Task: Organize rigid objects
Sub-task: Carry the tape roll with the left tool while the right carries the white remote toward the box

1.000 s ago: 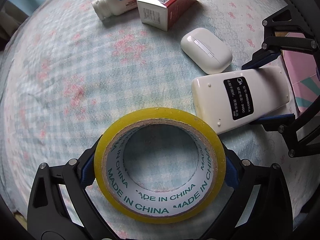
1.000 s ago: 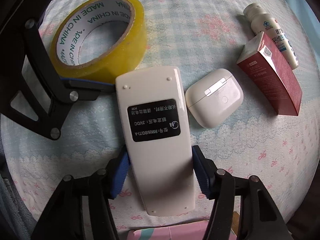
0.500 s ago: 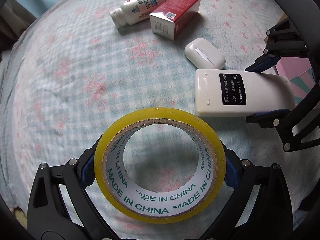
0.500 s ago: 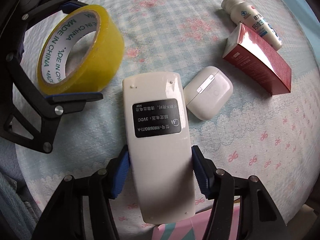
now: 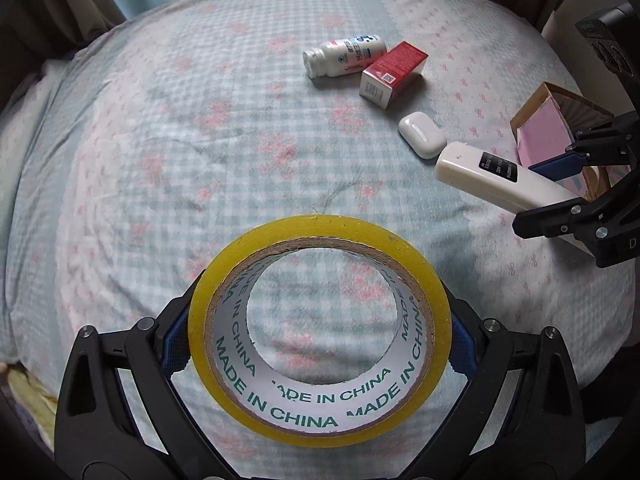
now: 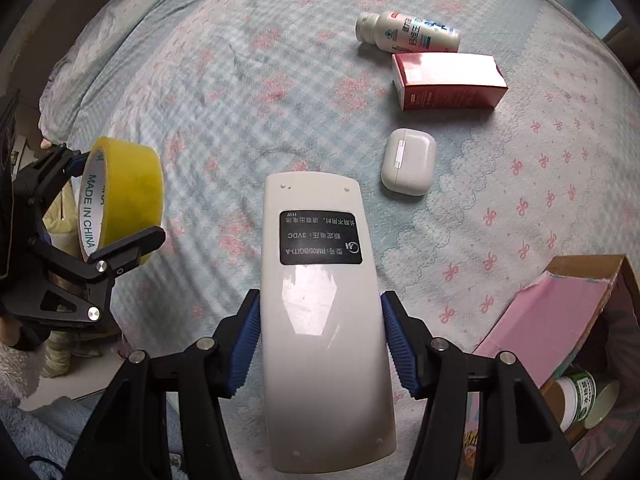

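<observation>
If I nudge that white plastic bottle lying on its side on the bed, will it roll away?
The white plastic bottle is round and lies on its side, so it would probably roll. The soft checked bedspread should slow it, and the red carton close beside it likely blocks one direction.

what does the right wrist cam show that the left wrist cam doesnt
Only the right wrist view shows inside the cardboard box, where a green-labelled jar sits, plus the floor past the bed's left edge. Only the left wrist view looks straight through the tape roll held in the left gripper. Both show the white remote in the right gripper, the earbud case, red box, white bottle and checked bedspread.
</observation>
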A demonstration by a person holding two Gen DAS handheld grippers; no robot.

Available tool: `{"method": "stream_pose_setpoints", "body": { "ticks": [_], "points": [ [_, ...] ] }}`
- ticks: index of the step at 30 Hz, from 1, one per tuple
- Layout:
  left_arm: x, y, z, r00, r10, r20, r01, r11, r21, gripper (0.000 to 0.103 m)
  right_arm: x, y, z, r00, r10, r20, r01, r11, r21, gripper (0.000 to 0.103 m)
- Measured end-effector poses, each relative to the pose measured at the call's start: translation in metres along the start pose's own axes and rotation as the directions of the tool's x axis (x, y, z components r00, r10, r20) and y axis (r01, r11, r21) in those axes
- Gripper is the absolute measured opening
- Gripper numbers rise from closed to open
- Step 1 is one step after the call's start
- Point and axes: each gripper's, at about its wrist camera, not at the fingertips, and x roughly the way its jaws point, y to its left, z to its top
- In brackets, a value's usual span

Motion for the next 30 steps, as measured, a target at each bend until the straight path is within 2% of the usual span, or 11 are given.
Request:
{"method": "stream_pose_setpoints", "body": {
  "ticks": [4,9,14,19,24,27,30],
  "points": [
    [-0.037,-0.003,0.007,0.999,-0.015,0.051,0.013,0.999,0.036,0.097,-0.05,-0.005,-0.01,0.996,0.021,0.09,-0.028,0.996,0.081,0.055],
    [-0.081,-0.028,0.032,0.991,-0.045,0.123,0.031,0.993,0.115,0.097,-0.116,-0.015,-0.028,0.975,0.032,0.219,-0.068,0.984,0.162,0.055],
    [-0.117,-0.075,0.06,0.979,-0.092,0.18,0.059,0.982,0.182,0.097,-0.171,-0.04,-0.059,0.954,-0.018,0.298,-0.045,0.978,0.203,0.055],
    [-0.141,-0.143,0.081,0.966,-0.14,0.215,0.086,0.966,0.243,0.097,-0.221,-0.083,-0.108,0.936,-0.062,0.347,-0.023,0.972,0.233,0.055],
    [-0.136,-0.216,0.097,0.961,-0.206,0.185,0.156,0.955,0.251,0.097,-0.247,-0.137,-0.157,0.937,-0.091,0.337,0.003,0.967,0.255,0.055],
    [-0.115,-0.254,0.106,0.962,-0.246,0.12,0.214,0.95,0.226,0.097,-0.246,-0.172,-0.176,0.947,-0.088,0.308,0.007,0.967,0.256,0.055],
    [-0.089,-0.287,0.112,0.966,-0.253,0.052,0.238,0.95,0.202,0.097,-0.236,-0.205,-0.189,0.959,-0.073,0.275,-0.001,0.965,0.261,0.055]
  ]
}}
